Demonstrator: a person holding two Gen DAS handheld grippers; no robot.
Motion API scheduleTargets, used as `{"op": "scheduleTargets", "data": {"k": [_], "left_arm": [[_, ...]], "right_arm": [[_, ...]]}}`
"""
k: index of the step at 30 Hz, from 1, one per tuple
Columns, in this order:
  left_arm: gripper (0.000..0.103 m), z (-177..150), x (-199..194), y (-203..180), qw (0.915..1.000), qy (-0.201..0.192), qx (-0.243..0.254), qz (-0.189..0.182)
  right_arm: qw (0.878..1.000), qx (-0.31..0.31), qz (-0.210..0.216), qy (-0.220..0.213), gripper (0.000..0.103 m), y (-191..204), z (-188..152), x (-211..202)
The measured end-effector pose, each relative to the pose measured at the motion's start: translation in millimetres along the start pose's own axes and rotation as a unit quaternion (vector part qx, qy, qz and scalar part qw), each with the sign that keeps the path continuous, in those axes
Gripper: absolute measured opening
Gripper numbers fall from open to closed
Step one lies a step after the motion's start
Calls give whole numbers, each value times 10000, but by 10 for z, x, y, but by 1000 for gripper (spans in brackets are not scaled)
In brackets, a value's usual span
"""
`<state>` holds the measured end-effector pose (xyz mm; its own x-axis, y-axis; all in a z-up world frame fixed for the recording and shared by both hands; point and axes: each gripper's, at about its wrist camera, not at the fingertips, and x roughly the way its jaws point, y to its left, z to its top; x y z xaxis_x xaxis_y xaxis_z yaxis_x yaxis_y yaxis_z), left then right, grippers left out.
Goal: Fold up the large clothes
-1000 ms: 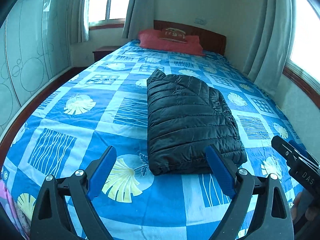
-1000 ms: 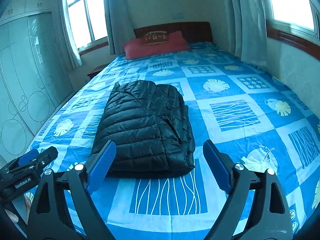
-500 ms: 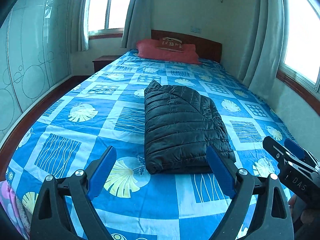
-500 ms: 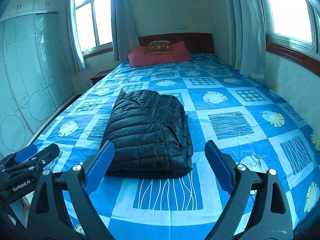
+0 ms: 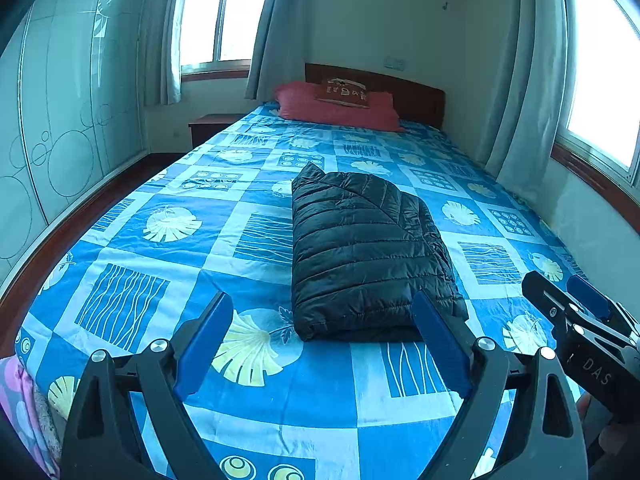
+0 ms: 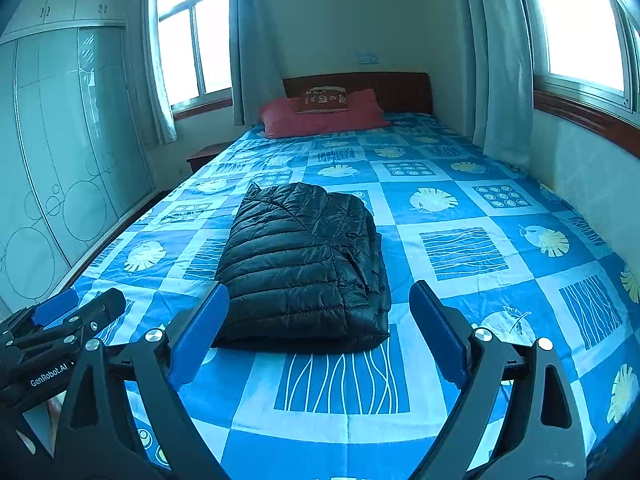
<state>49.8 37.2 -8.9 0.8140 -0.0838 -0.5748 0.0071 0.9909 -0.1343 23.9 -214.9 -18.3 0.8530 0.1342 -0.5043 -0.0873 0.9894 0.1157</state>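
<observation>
From the left wrist view, the left gripper [image 5: 322, 344] hangs above the near end of the bed with its blue-padded jaws spread wide and nothing between them. Past them a black quilted puffer jacket [image 5: 360, 248] lies folded into a compact rectangle on the blue patchwork bedspread [image 5: 168, 248], roughly mid-bed, its folded edge toward the camera. At the lower right the right gripper [image 5: 580, 312] enters the picture, its black body stamped "DAS". At the far end a red pillow [image 5: 304, 108] carries a small dark cushion [image 5: 344, 92] with pale lettering too small to read, against a wooden headboard [image 5: 416, 96]. From the right wrist view, the right gripper [image 6: 318, 334] likewise has its jaws set wide apart and empty, held clear of the cloth. The folded jacket [image 6: 300, 264] sits just beyond the left fingertip, lying flat on the bedspread [image 6: 500, 208]. At the lower left the left gripper [image 6: 76, 312] shows, its body printed "GenRobot.AI". The cushion [image 6: 324, 100] on the pillow [image 6: 280, 120] bears writing that cannot be made out.
</observation>
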Motion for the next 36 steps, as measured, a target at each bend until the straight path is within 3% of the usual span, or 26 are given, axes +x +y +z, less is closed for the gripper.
{"op": "scheduleTargets", "data": {"k": [36], "left_arm": [[90, -43, 76, 11, 9999, 50, -94, 55]], "right_arm": [[9999, -28, 98, 88, 92, 15, -64, 94]]}}
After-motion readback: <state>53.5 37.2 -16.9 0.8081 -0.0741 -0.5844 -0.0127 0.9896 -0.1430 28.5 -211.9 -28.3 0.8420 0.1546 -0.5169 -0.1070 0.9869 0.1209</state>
